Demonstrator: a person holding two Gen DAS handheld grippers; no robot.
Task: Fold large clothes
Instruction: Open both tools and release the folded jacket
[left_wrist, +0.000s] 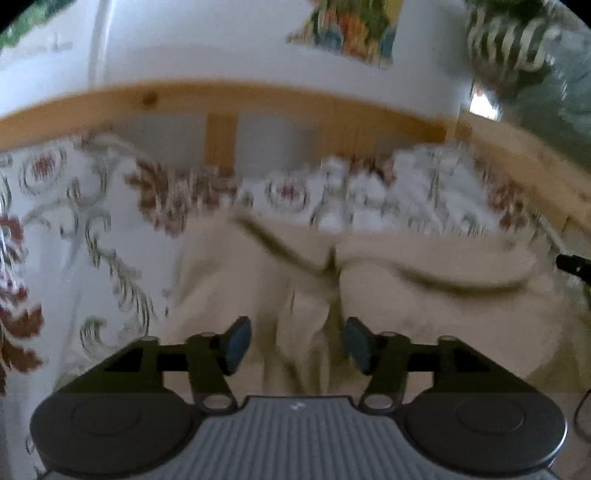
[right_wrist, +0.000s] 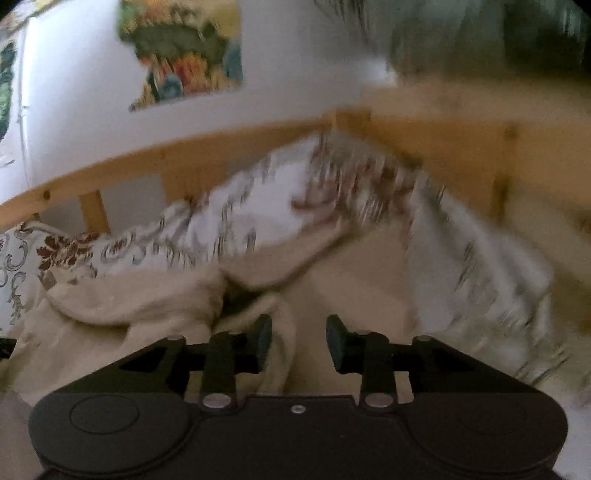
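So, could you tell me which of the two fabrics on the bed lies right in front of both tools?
The plain cream garment, crumpled before the open left tool and right tool; the flowered bedcover lies beyond it.

Garment (left_wrist: 424, 295): lies on bedding, centre-right in left wrist view; spreads fwd from the gripper toward the rail.
Bedding (left_wrist: 74, 229): under garment, extends to its left & behind it, up to rail.
Rail (left_wrist: 258, 99): behind bedding, runs left-right; wall behind it.
Poster (left_wrist: 351, 29): on wall, above rail, right of centre.
Left gripper (left_wrist: 293, 345): just above near part of garment, a raised fold between its fingers.
Right gripper (right_wrist: 299, 341): over garment's near edge; bunched garment (right_wrist: 129, 306) to its left, bedding (right_wrist: 480, 277) to its right.
Corner, right wrist view: two rails (right_wrist: 347, 122) meet behind bedding.
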